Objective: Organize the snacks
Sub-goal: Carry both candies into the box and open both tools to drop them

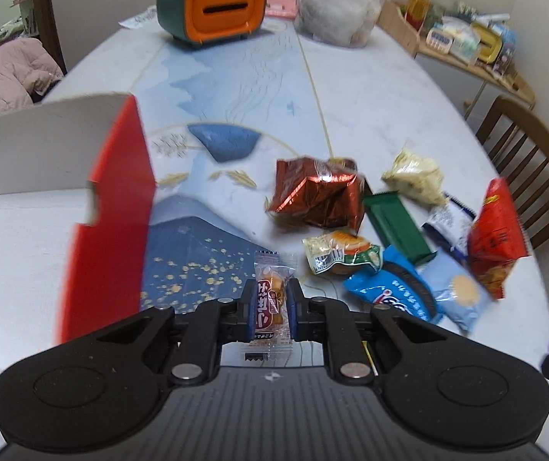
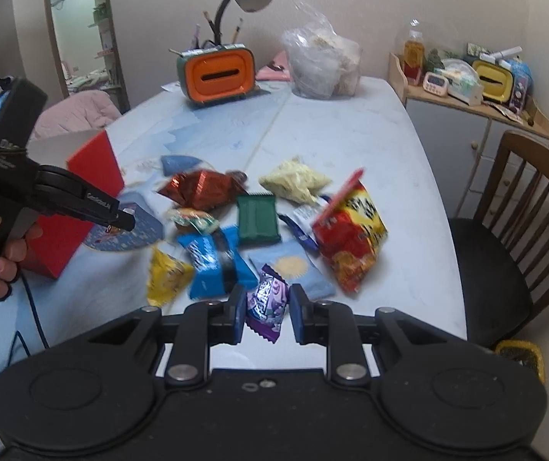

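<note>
My left gripper [image 1: 270, 303] is shut on a small clear snack packet [image 1: 272, 299] with red print, held above the table just right of the open red box [image 1: 117, 207]. My right gripper [image 2: 266, 309] has a purple candy packet [image 2: 267, 303] between its jaws, which stand a little wider than the packet; contact is unclear. A pile of snacks lies on the table: a shiny red-brown bag [image 2: 201, 188], a green bar [image 2: 256, 219], a blue cookie pack [image 2: 217, 265], a red chip bag [image 2: 351, 234], a pale yellow bag [image 2: 297, 180] and a yellow packet [image 2: 167, 276].
An orange and green tissue box [image 2: 217, 75] and a clear plastic bag [image 2: 320, 65] stand at the table's far end. A wooden chair [image 2: 516, 230] is on the right. A side cabinet [image 2: 478, 115] carries clutter. The left hand-held gripper [image 2: 94, 203] reaches over the red box.
</note>
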The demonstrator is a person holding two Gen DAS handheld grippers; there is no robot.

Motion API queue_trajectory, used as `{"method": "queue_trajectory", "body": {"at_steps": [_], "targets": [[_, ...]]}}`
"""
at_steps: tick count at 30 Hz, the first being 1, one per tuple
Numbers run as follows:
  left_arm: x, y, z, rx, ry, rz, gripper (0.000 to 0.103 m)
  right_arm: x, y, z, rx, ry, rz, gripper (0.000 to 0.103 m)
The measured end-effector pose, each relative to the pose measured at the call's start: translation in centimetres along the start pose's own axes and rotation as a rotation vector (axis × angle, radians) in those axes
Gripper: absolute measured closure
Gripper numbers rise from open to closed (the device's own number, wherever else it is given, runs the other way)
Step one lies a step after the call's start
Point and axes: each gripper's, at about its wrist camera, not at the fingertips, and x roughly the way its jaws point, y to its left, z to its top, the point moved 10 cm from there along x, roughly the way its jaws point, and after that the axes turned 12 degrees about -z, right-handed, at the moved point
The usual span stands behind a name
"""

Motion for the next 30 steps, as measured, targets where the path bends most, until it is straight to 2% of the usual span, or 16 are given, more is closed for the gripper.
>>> {"method": "queue_trajectory", "body": {"at_steps": [7,16,24,30], "targets": [[-6.2,1.6,1.0,-0.019,-0.068,-0.001,0.088,-1.7,4.8,3.4,-0.044,-0.051,0.093,0.081],[-12.0,7.0,1.5,-0.064,-0.133,0.043,0.088,-2.8,13.8,7.7,-0.15,-0.114,0.228,0.081],[-14.6,13.0,1.6,-0.1,-0.153,0.103,0.088,-1.9,22.0,9.9,-0.251,-0.13,0.306,0.081],[-14.6,17.3,1.8,-0.113,-0.136,0.137,0.088,0.2,27.1,10.3,-0.298,-0.105,0.33,0.081]]}}
